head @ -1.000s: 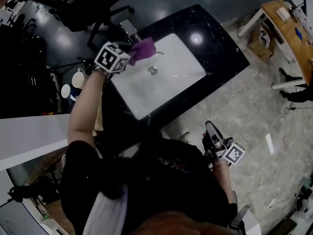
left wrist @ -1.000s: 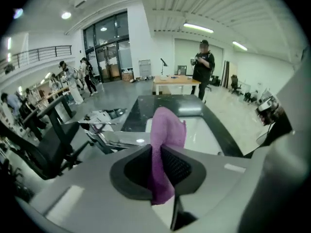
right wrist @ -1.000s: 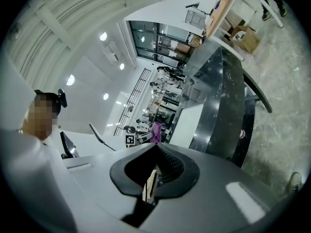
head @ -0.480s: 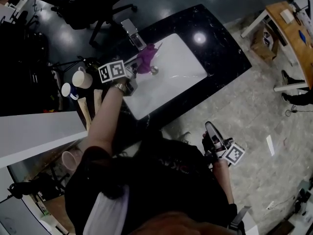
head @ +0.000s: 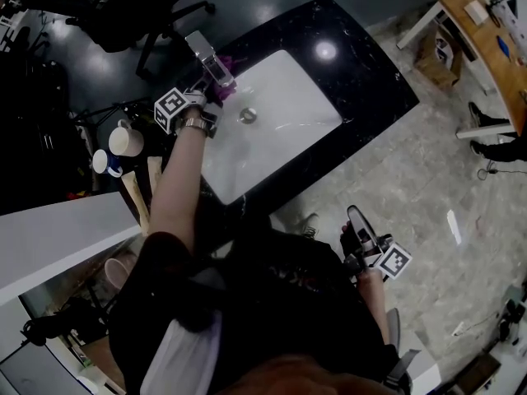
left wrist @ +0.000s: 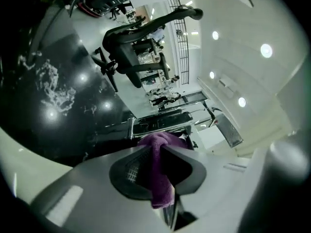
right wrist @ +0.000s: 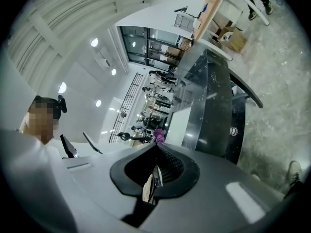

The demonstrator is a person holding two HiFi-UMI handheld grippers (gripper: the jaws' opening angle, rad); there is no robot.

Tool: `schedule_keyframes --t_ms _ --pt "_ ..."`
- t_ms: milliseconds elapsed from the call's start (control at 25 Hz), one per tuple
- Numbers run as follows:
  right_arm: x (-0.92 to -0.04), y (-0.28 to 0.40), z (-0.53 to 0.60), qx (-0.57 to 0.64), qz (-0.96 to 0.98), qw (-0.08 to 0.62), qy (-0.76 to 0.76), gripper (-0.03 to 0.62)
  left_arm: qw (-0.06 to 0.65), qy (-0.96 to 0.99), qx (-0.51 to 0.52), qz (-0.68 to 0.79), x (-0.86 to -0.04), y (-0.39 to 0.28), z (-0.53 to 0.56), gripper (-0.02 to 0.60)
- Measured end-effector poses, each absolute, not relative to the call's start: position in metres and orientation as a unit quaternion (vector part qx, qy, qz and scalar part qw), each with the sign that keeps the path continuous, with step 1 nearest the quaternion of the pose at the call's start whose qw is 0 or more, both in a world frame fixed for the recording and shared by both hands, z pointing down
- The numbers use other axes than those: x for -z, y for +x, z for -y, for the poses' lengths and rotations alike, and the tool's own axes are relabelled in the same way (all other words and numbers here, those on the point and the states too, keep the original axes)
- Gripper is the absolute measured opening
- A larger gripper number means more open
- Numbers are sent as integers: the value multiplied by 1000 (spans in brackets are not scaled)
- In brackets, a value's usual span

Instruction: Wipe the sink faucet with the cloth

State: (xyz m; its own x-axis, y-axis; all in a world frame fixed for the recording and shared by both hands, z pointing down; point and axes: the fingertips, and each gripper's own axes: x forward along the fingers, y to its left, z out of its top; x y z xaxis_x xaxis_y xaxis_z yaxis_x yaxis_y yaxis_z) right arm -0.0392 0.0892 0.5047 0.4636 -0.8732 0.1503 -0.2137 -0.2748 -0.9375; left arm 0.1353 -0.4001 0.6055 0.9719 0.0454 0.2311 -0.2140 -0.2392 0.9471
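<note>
The chrome faucet stands at the back left rim of the white sink, which is set in a black counter. My left gripper is shut on a purple cloth and holds it against the faucet's lower part. In the left gripper view the cloth hangs pinched between the jaws of the left gripper, with the faucet right behind it. My right gripper hangs well off the counter, over the floor. Its jaws are shut on nothing in the right gripper view.
Two mugs sit on a surface left of the counter. An office chair stands behind the sink. A wooden desk is at the far right. The sink's drain lies just right of the cloth.
My left gripper has rolled over and swung from above the basin back and down to the faucet, carrying the cloth with it. The right gripper has kept still.
</note>
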Motion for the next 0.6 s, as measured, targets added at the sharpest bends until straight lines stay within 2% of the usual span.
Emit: schedule_keyframes --t_ms 120,320,600 --pt "-508 -37 -86 355 -379 469 -715 11 633 768 -86 34 -609 140 401 54" --pt "-510 -35 -84 359 -383 471 -709 11 677 731 -24 -82 -571 139 369 54" --pt "-507 -33 -82 359 -400 470 -700 11 692 709 -1 -138 -555 105 341 54"
